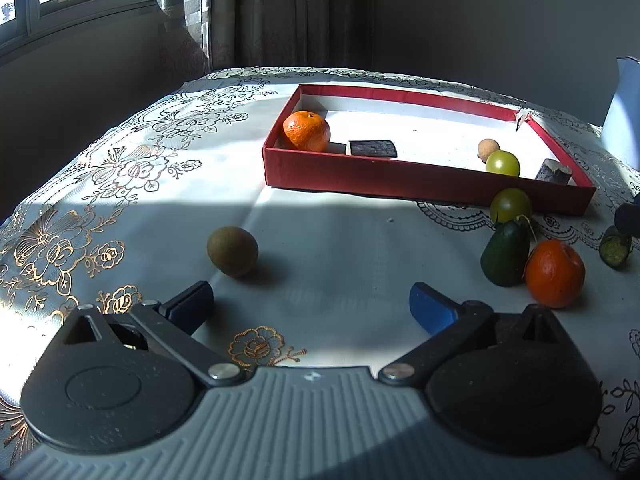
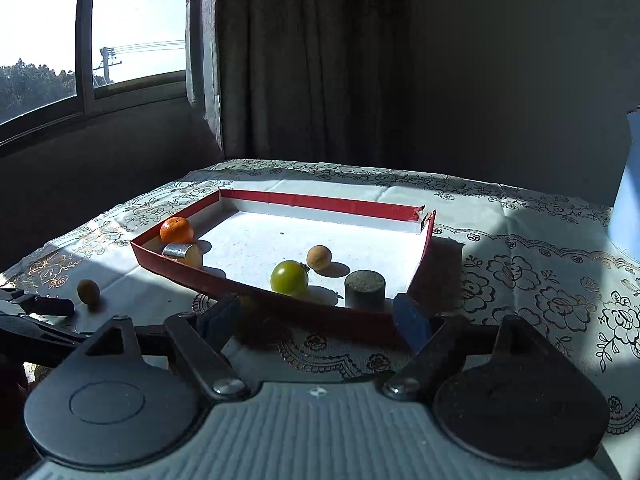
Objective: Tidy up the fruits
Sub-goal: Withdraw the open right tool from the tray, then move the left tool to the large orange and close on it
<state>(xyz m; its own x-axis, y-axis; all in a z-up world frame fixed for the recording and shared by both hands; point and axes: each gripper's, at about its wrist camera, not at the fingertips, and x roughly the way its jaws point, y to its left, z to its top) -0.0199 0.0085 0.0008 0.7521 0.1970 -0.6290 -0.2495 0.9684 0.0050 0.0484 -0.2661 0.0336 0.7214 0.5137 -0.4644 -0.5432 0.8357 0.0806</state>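
Inside your red tray [image 1: 332, 178]: one orange [image 1: 307, 130], one green tomato [image 1: 503, 163]; outside: kiwi [image 1: 232, 251], second tomato [image 1: 511, 205], avocado [image 1: 505, 254], second orange [image 1: 554, 273]; left gripper [image 1: 312, 307] and right gripper [image 2: 316, 320] both spread, empty.

Left claw [image 1: 312, 306] jaws wide, empty — right claw [image 2: 316, 322] likewise.

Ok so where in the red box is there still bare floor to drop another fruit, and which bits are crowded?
Inside the red box, the widest bare floor is the middle and back, between the orange with the dark block at one end and the tan ball, green tomato and stub at the other. That second end's front corner is crowded.
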